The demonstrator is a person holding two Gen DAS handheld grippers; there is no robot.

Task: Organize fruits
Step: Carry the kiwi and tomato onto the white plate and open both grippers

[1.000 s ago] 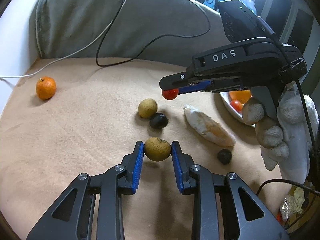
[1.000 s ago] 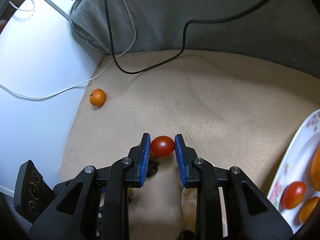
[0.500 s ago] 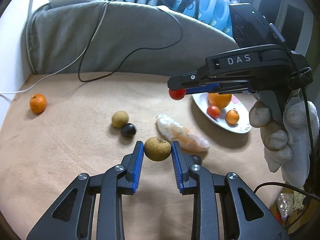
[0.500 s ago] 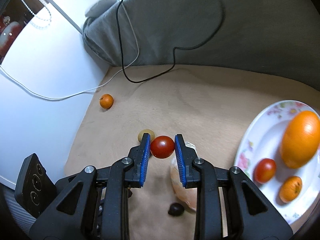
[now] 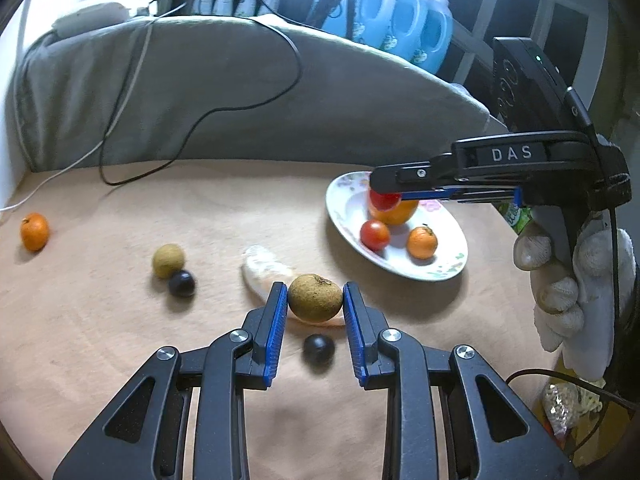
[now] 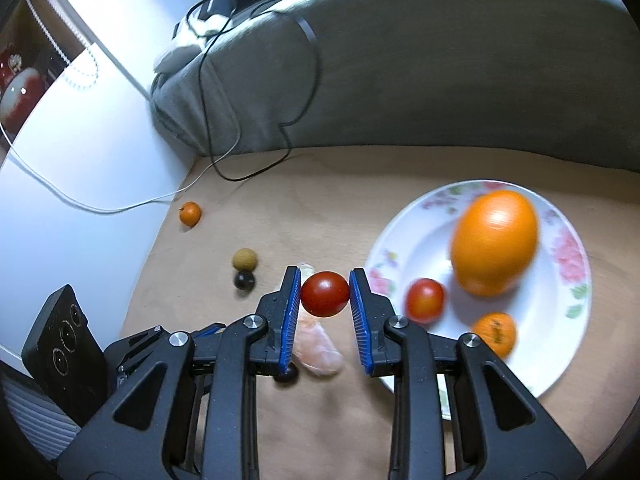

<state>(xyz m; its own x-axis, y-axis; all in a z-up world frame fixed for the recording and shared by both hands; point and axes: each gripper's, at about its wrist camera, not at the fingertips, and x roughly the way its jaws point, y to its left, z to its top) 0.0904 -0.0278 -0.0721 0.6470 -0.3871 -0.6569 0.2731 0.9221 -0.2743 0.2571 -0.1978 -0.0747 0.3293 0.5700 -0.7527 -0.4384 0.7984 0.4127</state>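
Over the near-left rim of the plate [image 6: 472,196] a cherry tomato [image 6: 324,294] was clamped by the right gripper [image 6: 325,295], while a brown fruit [image 5: 315,297], farther left, was pinched by the left gripper [image 5: 315,300]

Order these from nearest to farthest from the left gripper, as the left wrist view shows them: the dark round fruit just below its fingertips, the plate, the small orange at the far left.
From the left gripper:
1. Dark round fruit, on the cloth directly beneath the fingertips.
2. Plate, ahead to the right, holding fruit.
3. Small orange, far left, near the cloth's edge.
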